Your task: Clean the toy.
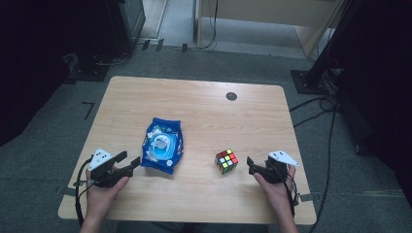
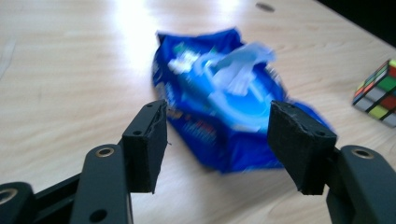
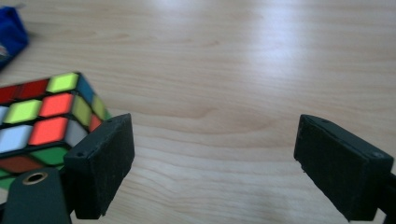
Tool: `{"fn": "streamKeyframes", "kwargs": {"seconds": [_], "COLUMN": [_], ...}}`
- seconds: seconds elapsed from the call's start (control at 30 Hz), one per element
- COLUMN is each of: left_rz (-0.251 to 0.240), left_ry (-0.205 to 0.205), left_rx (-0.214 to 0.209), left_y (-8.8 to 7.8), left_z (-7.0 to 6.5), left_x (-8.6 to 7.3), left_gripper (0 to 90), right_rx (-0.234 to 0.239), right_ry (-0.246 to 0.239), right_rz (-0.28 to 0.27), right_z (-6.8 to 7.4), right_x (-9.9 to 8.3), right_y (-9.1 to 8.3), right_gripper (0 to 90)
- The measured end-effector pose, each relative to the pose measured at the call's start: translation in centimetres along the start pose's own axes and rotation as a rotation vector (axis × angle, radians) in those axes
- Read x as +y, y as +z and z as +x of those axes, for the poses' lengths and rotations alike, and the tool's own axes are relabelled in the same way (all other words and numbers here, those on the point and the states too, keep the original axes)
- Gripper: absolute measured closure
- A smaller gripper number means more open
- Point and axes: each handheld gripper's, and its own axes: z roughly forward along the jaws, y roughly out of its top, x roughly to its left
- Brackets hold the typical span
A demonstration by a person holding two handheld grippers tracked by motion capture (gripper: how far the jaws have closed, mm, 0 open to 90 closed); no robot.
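A crinkly blue pack (image 1: 163, 144) of glossy film lies flat on the pale wood-grain table (image 1: 204, 111), left of the middle. Its face carries a lighter blue oval panel with a whitish flap lifted off it; the print on the pack is too blurred to read. Right of it, well apart, sits a puzzle cube (image 1: 226, 160) with black edges and small square stickers in red, orange, yellow-green, green and white, smooth and hard-cornered. A small dark round disc (image 1: 231, 96) is set into the tabletop near the far edge.

The left gripper (image 1: 127, 163) rests in a hand at the near left, just beside the pack's near corner. In the left gripper view its blocky matt black pads (image 2: 145, 140) stand apart at a middling width, nothing between them, the pack (image 2: 224, 98) lying just beyond and the cube (image 2: 379, 93) off to the right.

The right gripper (image 1: 251, 165) is held at the near right, close to the cube's right side without touching it. In the right gripper view its jaws stand wide over bare wood, the cube (image 3: 44, 121) just outside the left pad (image 3: 100, 161)
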Motion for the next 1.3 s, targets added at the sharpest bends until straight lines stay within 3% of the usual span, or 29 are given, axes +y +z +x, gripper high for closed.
{"fn": "streamKeyframes", "kwargs": {"seconds": [0.07,0.27,0.4,0.53,0.6,0.67,0.77,0.87,0.97,1.3], "left_rz": [0.0,0.056,0.126,0.134,0.153,0.163,0.205,0.22,0.232,0.179], "left_ry": [0.005,0.039,0.097,0.116,0.144,0.142,0.136,0.143,0.121,0.103], "left_rx": [0.004,0.012,0.068,0.104,0.176,0.184,0.133,0.128,0.12,0.107], "left_y": [0.6,2.7,4.9,5.7,6.3,6.5,7.6,8.3,9.3,9.5], "left_z": [-0.7,-2.2,-3.7,-4.3,-5.0,-5.2,-5.6,-5.7,-5.4,-4.9], "left_x": [0.4,1.1,1.9,2.7,3.7,3.9,3.9,3.4,2.2,1.2], "left_gripper": [40.5,46.2,51.0,56.5,57.6,57.6,56.9,56.1,54.9,51.3], "right_rx": [-0.037,-0.059,-0.087,-0.086,-0.079,-0.079,-0.075,-0.074,-0.074,-0.084], "right_ry": [0.017,0.021,0.028,0.028,0.03,0.029,0.032,0.033,0.029,0.026], "right_rz": [0.034,0.095,0.095,0.102,0.107,0.107,0.106,0.106,0.105,0.108], "right_z": [-0.7,-1.3,-1.2,-1.3,-1.2,-1.2,-1.2,-1.3,-1.2,-1.1], "right_x": [-0.3,-1.0,-1.2,-1.3,-1.3,-1.3,-1.3,-1.3,-1.3,-1.4], "right_y": [0.6,1.8,2.1,2.3,2.4,2.4,2.4,2.3,2.4,2.3], "right_gripper": [14.4,15.0,15.6,15.5,15.5,15.6,15.5,15.5,15.6,15.8]}}
